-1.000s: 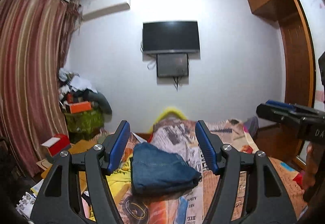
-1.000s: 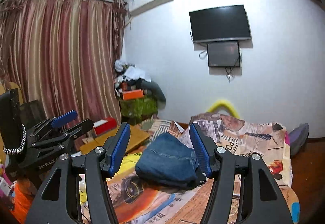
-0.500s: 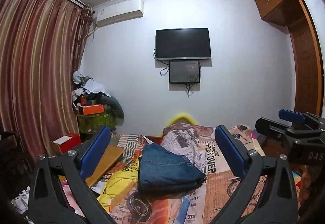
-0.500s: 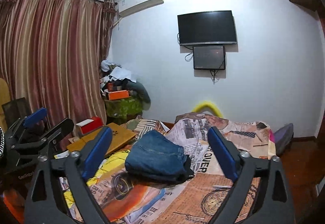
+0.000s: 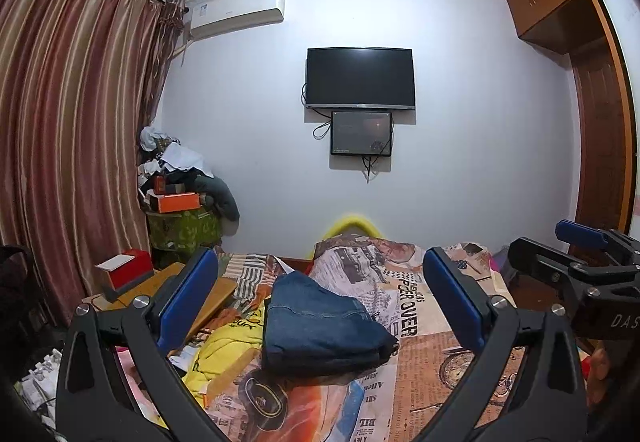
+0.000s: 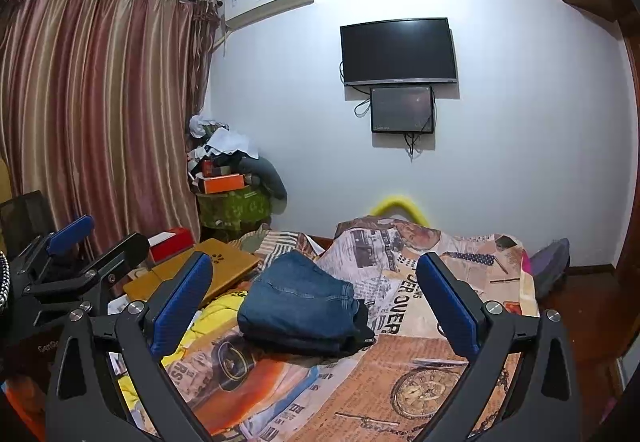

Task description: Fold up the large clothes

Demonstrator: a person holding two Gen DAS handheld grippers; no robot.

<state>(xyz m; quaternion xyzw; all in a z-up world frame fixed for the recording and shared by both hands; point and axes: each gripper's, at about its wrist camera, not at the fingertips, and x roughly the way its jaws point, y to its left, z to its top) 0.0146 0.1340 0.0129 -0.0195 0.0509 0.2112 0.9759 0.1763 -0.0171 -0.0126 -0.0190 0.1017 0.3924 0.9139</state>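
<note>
Your left gripper (image 5: 320,306) hangs with its fingers spread wide and empty, and the folded jeans (image 5: 320,322) lie straight ahead between them on the printed bedspread (image 5: 440,354), long axis running away from you. Your right gripper (image 6: 314,302), equally wide and empty, sees the bundle ahead and slightly left; neither looks clearly nearer

We see a pale wall (image 5: 460,121) with a dark television (image 5: 359,77) and an air conditioner (image 5: 237,13) mounted on it. On the left hang striped reddish curtains (image 5: 72,121), and a wooden wardrobe (image 5: 592,89) stands on the right. The bed (image 5: 432,358) has a cover printed like newspaper.
</note>
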